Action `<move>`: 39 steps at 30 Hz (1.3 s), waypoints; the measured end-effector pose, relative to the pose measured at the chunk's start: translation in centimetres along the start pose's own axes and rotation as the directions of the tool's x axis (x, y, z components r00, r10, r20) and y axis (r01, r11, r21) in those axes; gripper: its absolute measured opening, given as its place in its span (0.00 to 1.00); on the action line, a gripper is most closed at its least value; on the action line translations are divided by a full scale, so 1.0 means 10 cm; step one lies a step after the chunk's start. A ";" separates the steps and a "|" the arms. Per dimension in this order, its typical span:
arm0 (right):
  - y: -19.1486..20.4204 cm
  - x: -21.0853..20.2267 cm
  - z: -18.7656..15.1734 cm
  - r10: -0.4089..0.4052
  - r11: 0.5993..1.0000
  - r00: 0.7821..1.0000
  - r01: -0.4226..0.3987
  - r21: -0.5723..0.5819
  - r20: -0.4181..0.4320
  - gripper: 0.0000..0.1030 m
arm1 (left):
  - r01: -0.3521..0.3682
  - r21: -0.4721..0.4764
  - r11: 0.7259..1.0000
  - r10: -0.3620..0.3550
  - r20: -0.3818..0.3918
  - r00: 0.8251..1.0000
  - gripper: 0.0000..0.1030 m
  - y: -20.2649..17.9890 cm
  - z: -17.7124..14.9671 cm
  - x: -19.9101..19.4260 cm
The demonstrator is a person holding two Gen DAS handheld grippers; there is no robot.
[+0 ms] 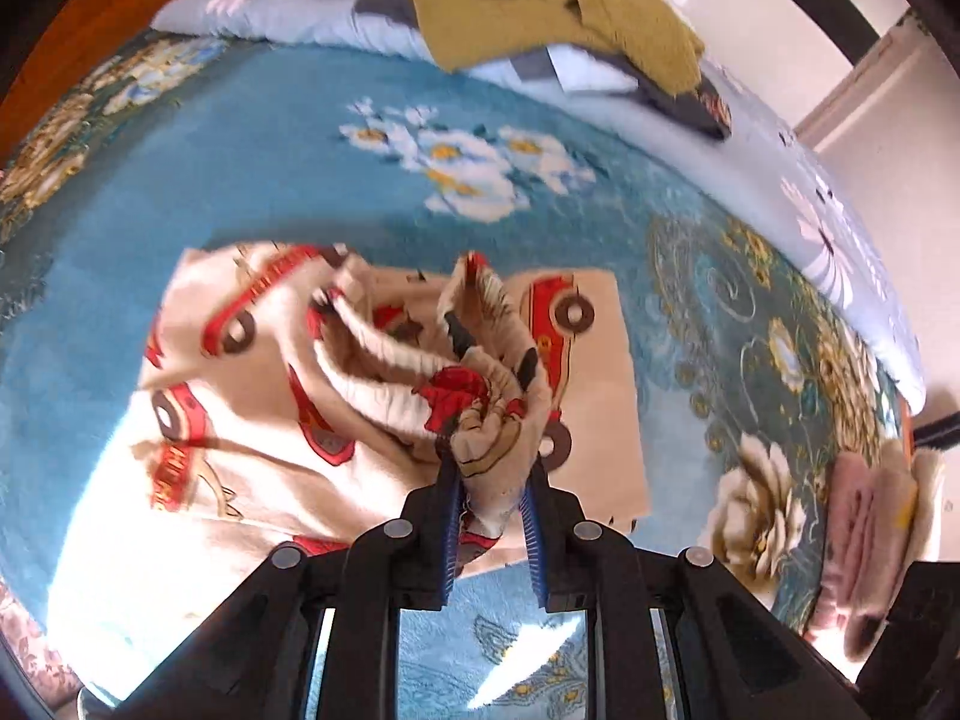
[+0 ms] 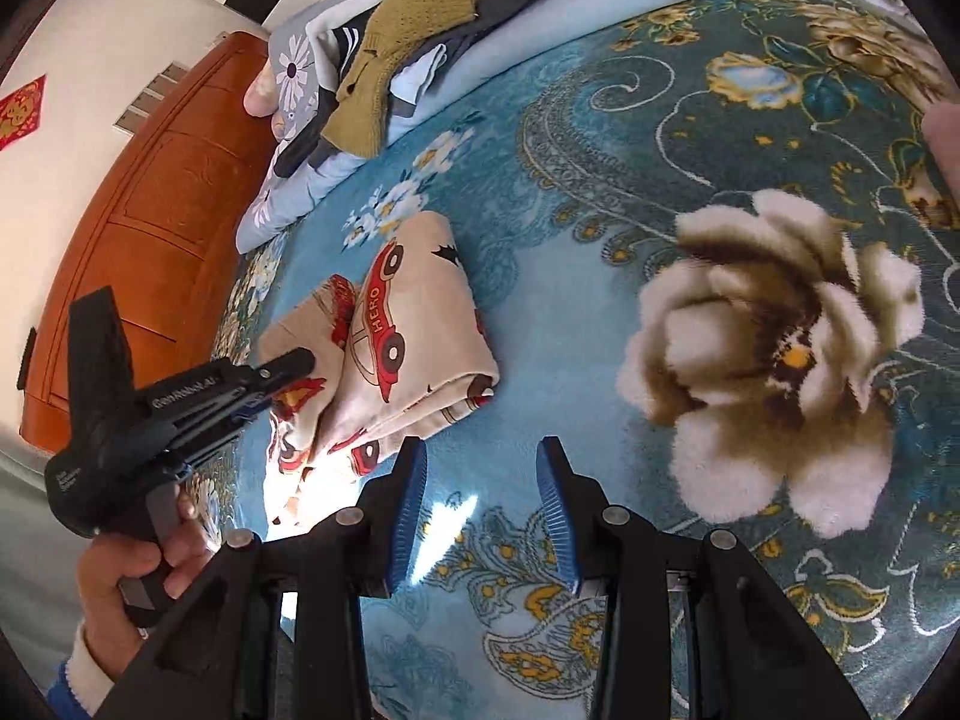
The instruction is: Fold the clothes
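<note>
A cream garment with red car prints (image 1: 258,396) lies partly folded on the blue floral blanket (image 1: 270,168). My left gripper (image 1: 493,462) is shut on a bunched fold of this garment and holds it above the rest. In the right wrist view the same garment (image 2: 408,336) lies ahead to the left, with the left gripper (image 2: 288,363) over its left part. My right gripper (image 2: 483,468) is open and empty, just above the blanket (image 2: 600,192), close to the garment's near edge.
A pile of unfolded clothes, mustard knit (image 1: 552,24) on top, lies on a pale floral quilt (image 1: 840,222) at the far side; it also shows in the right wrist view (image 2: 396,48). A folded pink item (image 1: 864,528) sits at the right. An orange wooden headboard (image 2: 138,228) stands at the left.
</note>
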State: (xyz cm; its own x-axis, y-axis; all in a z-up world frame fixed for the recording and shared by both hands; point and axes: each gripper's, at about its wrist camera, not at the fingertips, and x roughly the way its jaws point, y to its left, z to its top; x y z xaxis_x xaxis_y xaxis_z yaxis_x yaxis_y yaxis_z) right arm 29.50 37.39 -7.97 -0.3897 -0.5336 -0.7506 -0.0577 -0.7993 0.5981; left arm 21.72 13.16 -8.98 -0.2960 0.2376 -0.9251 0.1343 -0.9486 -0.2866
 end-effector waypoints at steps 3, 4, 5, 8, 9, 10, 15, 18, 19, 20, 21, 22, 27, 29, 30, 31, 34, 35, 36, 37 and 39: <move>-0.04 0.06 -0.02 -0.028 0.999 1.000 0.028 0.020 -0.014 0.38 | 0.044 0.016 0.999 -0.044 -0.015 0.999 0.38 -0.02 -0.11 -0.01; -0.03 0.09 -0.02 -0.036 0.999 0.999 0.037 0.023 -0.023 0.38 | 0.091 0.007 0.996 -0.091 -0.020 0.996 0.45 0.00 -0.14 -0.05; -0.03 0.11 -0.03 -0.041 0.999 0.999 0.041 0.022 -0.030 0.38 | 0.143 -0.001 0.990 -0.143 -0.026 0.989 0.53 0.03 -0.17 -0.10; 0.04 0.18 0.00 -0.043 0.999 0.998 0.043 0.006 -0.035 0.38 | 0.223 -0.010 0.975 -0.224 -0.010 0.975 0.56 0.14 -0.22 -0.33; 0.08 0.21 0.02 -0.040 0.999 0.999 0.040 0.001 -0.036 0.38 | 0.241 -0.017 0.970 -0.241 0.006 0.970 0.56 0.20 -0.24 -0.42; 0.12 0.24 0.04 -0.034 0.999 0.999 0.034 -0.004 -0.038 0.38 | 0.248 -0.040 0.968 -0.246 0.040 0.968 0.56 0.32 -0.26 -0.51; 0.42 0.43 0.20 0.015 0.998 0.999 -0.018 -0.061 -0.051 0.38 | 0.108 -0.238 0.965 -0.069 0.166 0.984 0.61 1.11 -0.26 -0.78; 0.68 0.59 0.34 0.031 0.991 0.997 -0.039 -0.130 -0.065 0.38 | -0.023 -0.353 0.935 0.072 0.127 0.989 0.61 1.50 -0.25 -0.71; 0.78 0.66 0.39 0.027 0.987 0.997 -0.038 -0.157 -0.074 0.38 | -0.023 -0.377 0.926 0.075 0.123 0.990 0.61 1.57 -0.26 -0.68; 0.89 0.73 0.44 0.021 0.981 0.996 -0.036 -0.189 -0.083 0.38 | -0.030 -0.390 0.920 0.080 0.113 0.990 0.61 1.61 -0.28 -0.64; 1.01 0.80 0.48 0.022 0.973 0.996 -0.042 -0.225 -0.090 0.38 | -0.041 -0.394 0.918 0.086 0.098 0.991 0.61 1.63 -0.30 -0.60; 1.14 0.87 0.51 0.022 0.963 0.995 -0.048 -0.266 -0.099 0.38 | -0.051 -0.398 0.916 0.092 0.084 0.992 0.61 1.65 -0.32 -0.55; 1.70 1.24 0.57 -0.063 0.861 0.991 -0.005 -0.509 -0.116 0.40 | -0.111 -0.341 0.934 0.137 0.052 0.989 0.61 1.59 -0.40 -0.39; 1.77 1.42 0.56 -0.123 0.831 0.982 0.025 -0.555 -0.141 0.40 | -0.104 -0.336 0.936 0.127 0.047 0.991 0.61 1.60 -0.45 -0.37; 1.78 1.51 0.55 -0.157 0.819 0.976 0.043 -0.572 -0.151 0.40 | -0.099 -0.336 0.937 0.122 0.047 0.991 0.61 1.61 -0.47 -0.37; 1.76 1.57 0.54 -0.189 0.813 0.969 0.062 -0.580 -0.161 0.40 | -0.095 -0.335 0.937 0.117 0.047 0.992 0.61 1.62 -0.48 -0.37; 1.65 1.56 0.61 -0.211 0.834 0.963 0.089 -0.544 -0.165 0.08 | -0.084 -0.320 0.944 0.106 0.052 0.993 0.61 1.61 -0.53 -0.41; 1.60 1.49 0.67 -0.216 0.845 0.967 0.117 -0.522 -0.134 0.08 | -0.081 -0.318 0.945 0.102 0.050 0.993 0.61 1.61 -0.54 -0.41; 1.54 1.41 0.75 -0.217 0.859 0.971 0.139 -0.492 -0.104 0.08 | -0.078 -0.318 0.945 0.098 0.047 0.994 0.61 1.61 -0.55 -0.39; 1.48 1.36 0.81 -0.216 0.872 0.972 0.150 -0.466 -0.091 0.08 | -0.075 -0.322 0.944 0.093 0.040 0.995 0.61 1.62 -0.55 -0.38; 1.36 1.35 0.88 -0.201 0.893 0.972 0.131 -0.431 -0.120 0.08 | -0.069 -0.324 0.944 0.087 0.040 0.995 0.61 1.63 -0.56 -0.38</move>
State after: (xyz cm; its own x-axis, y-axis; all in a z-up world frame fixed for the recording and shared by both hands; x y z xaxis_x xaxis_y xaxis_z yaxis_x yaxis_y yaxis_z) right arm 15.35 21.76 -7.51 -0.2567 -0.3914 -0.8837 0.2938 -0.9027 0.3144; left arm 30.33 -2.00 -11.56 -0.3212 0.1458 -0.9357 0.4533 -0.8438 -0.2871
